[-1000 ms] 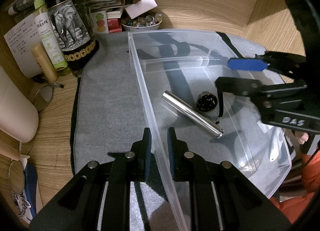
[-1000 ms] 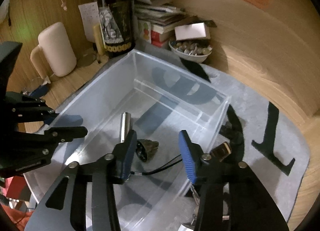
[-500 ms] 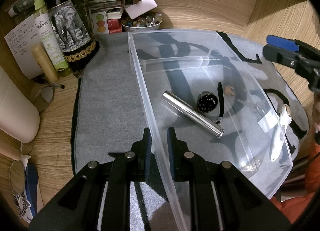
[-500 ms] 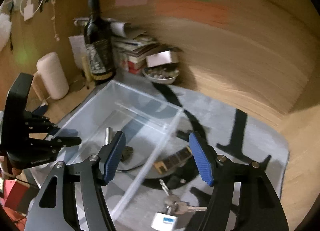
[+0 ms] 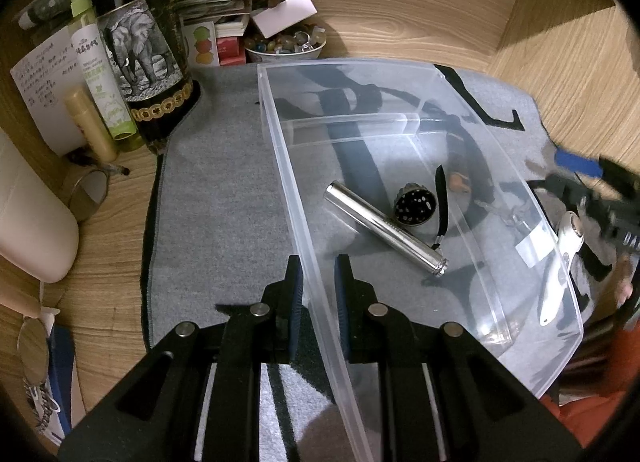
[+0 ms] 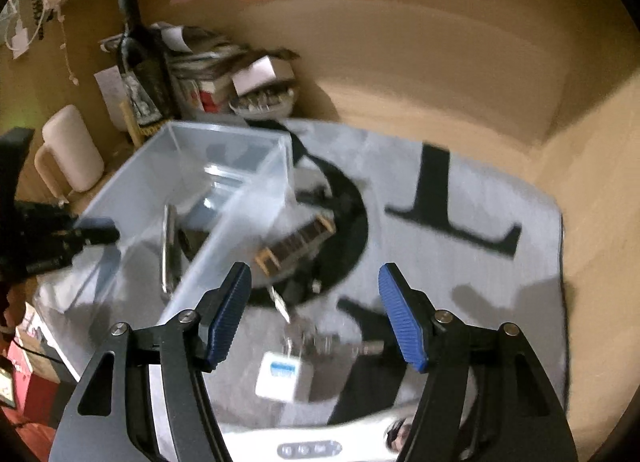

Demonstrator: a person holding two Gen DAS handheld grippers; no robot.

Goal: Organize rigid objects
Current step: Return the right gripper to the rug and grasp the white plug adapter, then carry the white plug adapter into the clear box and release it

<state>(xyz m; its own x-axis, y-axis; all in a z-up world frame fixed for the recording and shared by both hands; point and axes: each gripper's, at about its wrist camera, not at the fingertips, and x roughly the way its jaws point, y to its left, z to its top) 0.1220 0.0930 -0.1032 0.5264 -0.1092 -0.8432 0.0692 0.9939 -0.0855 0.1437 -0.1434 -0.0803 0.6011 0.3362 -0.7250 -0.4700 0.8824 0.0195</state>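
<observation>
A clear plastic bin (image 5: 280,150) stands on a grey mat (image 5: 224,202). My left gripper (image 5: 319,282) is shut on the bin's near left wall, one pad on each side. Inside the bin lie a silver flashlight (image 5: 384,232) with a black strap and a dark round studded object (image 5: 414,204). My right gripper (image 6: 314,282) is open and empty, hovering over the mat to the right of the bin (image 6: 232,230). Under it lie keys with a white tag (image 6: 280,376) and a brown comb-like piece (image 6: 298,240). One of its blue pads (image 5: 578,163) shows blurred in the left wrist view.
A dark wine bottle with an elephant label (image 5: 148,54), a green spray bottle (image 5: 100,74), stacked books and a bowl of stones (image 5: 286,46) crowd the back left. A cream mug (image 5: 28,222) stands at the left. A white device (image 5: 560,258) lies right of the bin.
My right gripper left the bin and swung right over the mat, its jaws wider. The flashlight and the dark object stayed in the bin. The left gripper kept still.
</observation>
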